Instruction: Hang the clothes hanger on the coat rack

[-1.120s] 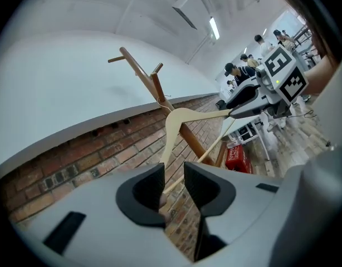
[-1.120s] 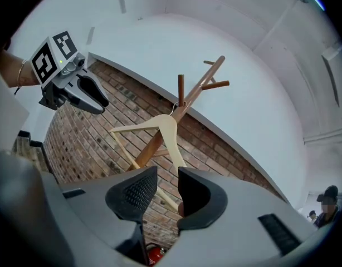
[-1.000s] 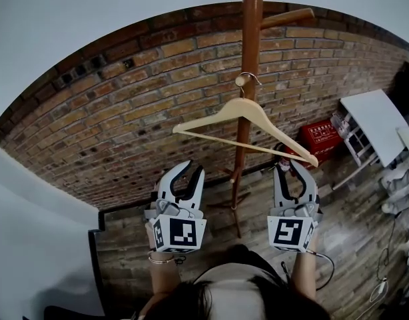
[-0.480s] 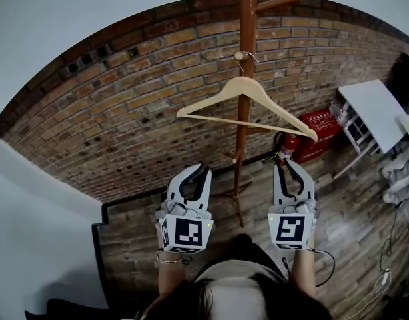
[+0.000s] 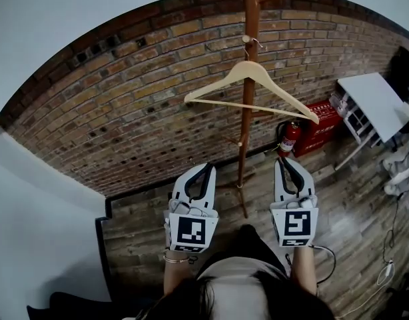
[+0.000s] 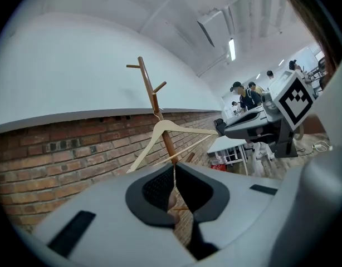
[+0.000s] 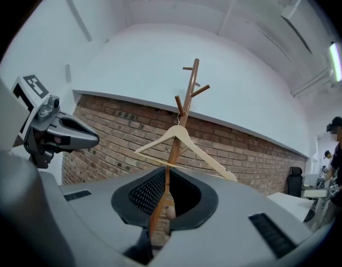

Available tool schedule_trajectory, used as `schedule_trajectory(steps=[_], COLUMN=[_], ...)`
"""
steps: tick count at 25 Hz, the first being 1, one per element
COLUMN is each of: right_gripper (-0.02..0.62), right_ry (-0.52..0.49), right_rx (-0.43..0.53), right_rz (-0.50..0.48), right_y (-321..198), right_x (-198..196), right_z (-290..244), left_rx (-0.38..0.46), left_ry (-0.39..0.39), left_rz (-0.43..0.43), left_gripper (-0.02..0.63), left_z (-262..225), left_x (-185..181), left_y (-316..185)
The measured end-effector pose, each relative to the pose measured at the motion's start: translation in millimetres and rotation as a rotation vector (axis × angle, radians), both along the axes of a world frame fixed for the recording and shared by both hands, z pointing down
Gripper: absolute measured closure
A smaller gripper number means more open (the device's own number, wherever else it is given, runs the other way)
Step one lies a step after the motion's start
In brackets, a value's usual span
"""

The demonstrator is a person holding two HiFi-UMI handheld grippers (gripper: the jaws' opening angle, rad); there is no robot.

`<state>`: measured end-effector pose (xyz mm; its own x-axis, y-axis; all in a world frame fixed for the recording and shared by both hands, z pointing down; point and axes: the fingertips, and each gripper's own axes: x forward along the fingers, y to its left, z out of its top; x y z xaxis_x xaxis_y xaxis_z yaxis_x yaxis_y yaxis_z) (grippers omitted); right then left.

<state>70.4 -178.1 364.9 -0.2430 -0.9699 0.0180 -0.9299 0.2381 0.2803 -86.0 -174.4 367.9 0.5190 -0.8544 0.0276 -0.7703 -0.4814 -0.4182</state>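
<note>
A pale wooden clothes hanger (image 5: 247, 67) hangs by its metal hook from a peg of the brown wooden coat rack (image 5: 244, 139), in front of the brick wall. Both grippers are held level well short of it, with the pole between them. My left gripper (image 5: 208, 167) is shut and its jaws have just been closing with nothing between them. My right gripper (image 5: 283, 160) also stands shut and empty. The left gripper view shows the hanger (image 6: 160, 128) beyond the closed tips (image 6: 174, 168). The right gripper view shows the hanger (image 7: 179, 131) beyond its tips (image 7: 166, 171).
A red box (image 5: 322, 129) and a fire extinguisher (image 5: 289, 139) stand at the foot of the brick wall (image 5: 124, 112), right of the rack. A white table (image 5: 371, 102) is at the far right. Cables lie on the wooden floor (image 5: 364, 245). People stand far off (image 6: 246, 96).
The left jaws went from open to shut. Both grippers drew back from the rack toward the person. The hanger stayed on its peg.
</note>
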Motion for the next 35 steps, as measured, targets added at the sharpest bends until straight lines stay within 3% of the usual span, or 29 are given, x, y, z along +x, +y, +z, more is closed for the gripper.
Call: schedule_trajectory(steps=[9, 16, 35], right_gripper=[0.551, 0.554, 0.558], right_ry=[-0.165, -0.218, -0.156], right_rx=[-0.069, -0.08, -0.078], right_rz=[-0.007, -0.033, -0.085], right_y=[22.7, 25.2, 1.5], right_x=[-6.1, -11.6, 26.6], right_z=[15.6, 22.5, 18.3], left_rx=[-0.037, -0.044, -0.041], left_ry=[0.117, 0.176, 0.186], left_rz=[0.006, 0.011, -0.059], left_gripper=[0.592, 0.595, 0.597], left_z=[9.4, 13.1, 4.2], left_x=[-0.3, 15.1, 65.7], left_y=[24.5, 27.6, -6.3])
